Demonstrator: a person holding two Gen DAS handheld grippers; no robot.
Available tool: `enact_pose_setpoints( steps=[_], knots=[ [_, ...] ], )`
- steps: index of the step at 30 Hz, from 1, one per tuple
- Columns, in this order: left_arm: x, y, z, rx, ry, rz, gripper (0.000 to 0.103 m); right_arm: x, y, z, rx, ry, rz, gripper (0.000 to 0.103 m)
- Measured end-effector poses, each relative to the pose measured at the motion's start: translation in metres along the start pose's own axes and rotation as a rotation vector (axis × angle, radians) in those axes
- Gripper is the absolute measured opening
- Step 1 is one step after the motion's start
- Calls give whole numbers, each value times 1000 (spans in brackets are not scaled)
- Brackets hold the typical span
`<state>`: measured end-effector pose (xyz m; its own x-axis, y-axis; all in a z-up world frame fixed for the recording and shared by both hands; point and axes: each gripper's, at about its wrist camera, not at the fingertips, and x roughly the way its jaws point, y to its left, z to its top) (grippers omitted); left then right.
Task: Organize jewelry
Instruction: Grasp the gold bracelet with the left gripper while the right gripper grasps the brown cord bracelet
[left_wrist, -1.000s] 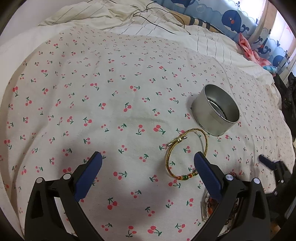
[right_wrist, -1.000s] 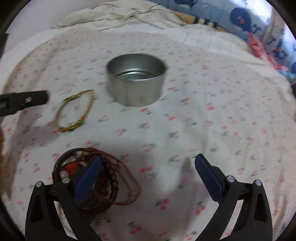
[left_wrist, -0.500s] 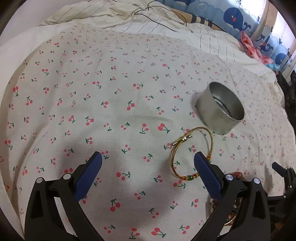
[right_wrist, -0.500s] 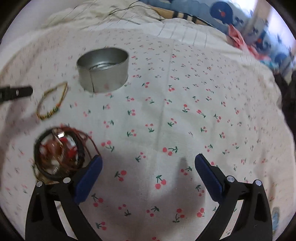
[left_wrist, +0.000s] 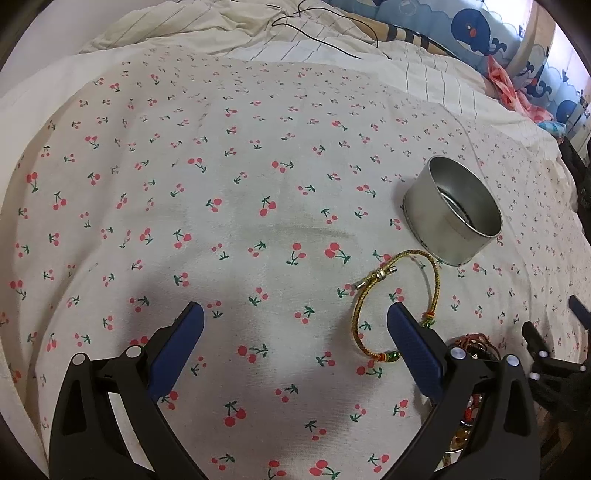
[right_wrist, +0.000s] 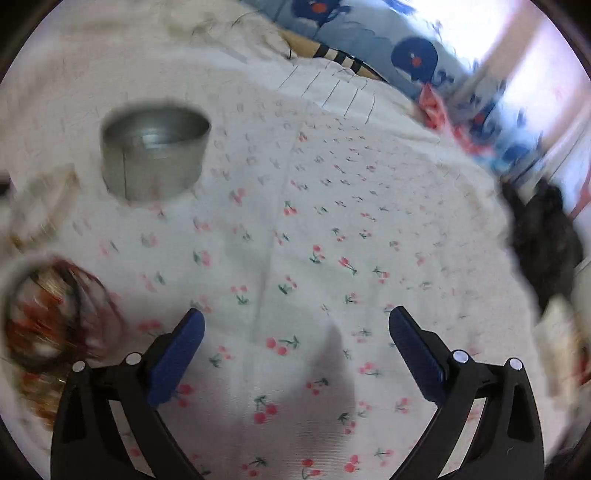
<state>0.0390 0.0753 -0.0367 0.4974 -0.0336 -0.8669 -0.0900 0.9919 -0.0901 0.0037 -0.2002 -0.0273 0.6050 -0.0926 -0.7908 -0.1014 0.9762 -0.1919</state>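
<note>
A: What is nearest in the left wrist view?

B: The left tool (left_wrist: 294, 317), spread wide with nothing between its blue pads (left_wrist: 179, 349). It hangs over the cherry-print sheet (left_wrist: 229, 206) on the bed.

A: And the right tool?

B: The right tool (right_wrist: 296, 321) is just as wide open and holds nothing. Only sheet (right_wrist: 332, 229) lies between its fingers. That view is smeared with blur.

A: Where is the jewelry?

B: A gold cord bracelet (left_wrist: 399, 302) lies flat on the sheet just beyond the left tool's right finger, which covers part of its near edge. It has a small metal clasp on its left side and coloured beads near the finger.

A: Anything else close by?

B: A heap of red and dark bracelets (left_wrist: 476, 343) sits to the right, mostly hidden behind that finger. In the right wrist view the same heap (right_wrist: 55, 317) lies near left, beside the left finger; too blurred to count pieces.

A: Farther out?

B: A round metal tin (left_wrist: 452, 218), open on top, stands upright just beyond the gold bracelet, apart from it. From the right wrist it is far left (right_wrist: 153, 155). Beyond lie striped bedding (left_wrist: 424, 70) and a whale-print cloth (left_wrist: 476, 33).
</note>
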Motion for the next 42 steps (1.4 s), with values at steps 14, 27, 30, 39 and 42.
enact_pose_setpoints(
  steps=[14,27,30,39,42],
  knots=[
    [-6,-5,-3,24,-6,-20,96,25,37,13,-111,63,125,96],
    [-7,-3,-2,16,-3,-18,96,28,24,7,-158,23,-264,96],
    [-6,-2,-1,8,-1,-18,96,28,-3,8,-85,63,-315,96],
    [9,-3,3,23,12,10,96,0,-28,8,86,50,96,96],
    [12,-8,4,46,-5,10,96,2,-3,14,7,40,128,96]
  ],
)
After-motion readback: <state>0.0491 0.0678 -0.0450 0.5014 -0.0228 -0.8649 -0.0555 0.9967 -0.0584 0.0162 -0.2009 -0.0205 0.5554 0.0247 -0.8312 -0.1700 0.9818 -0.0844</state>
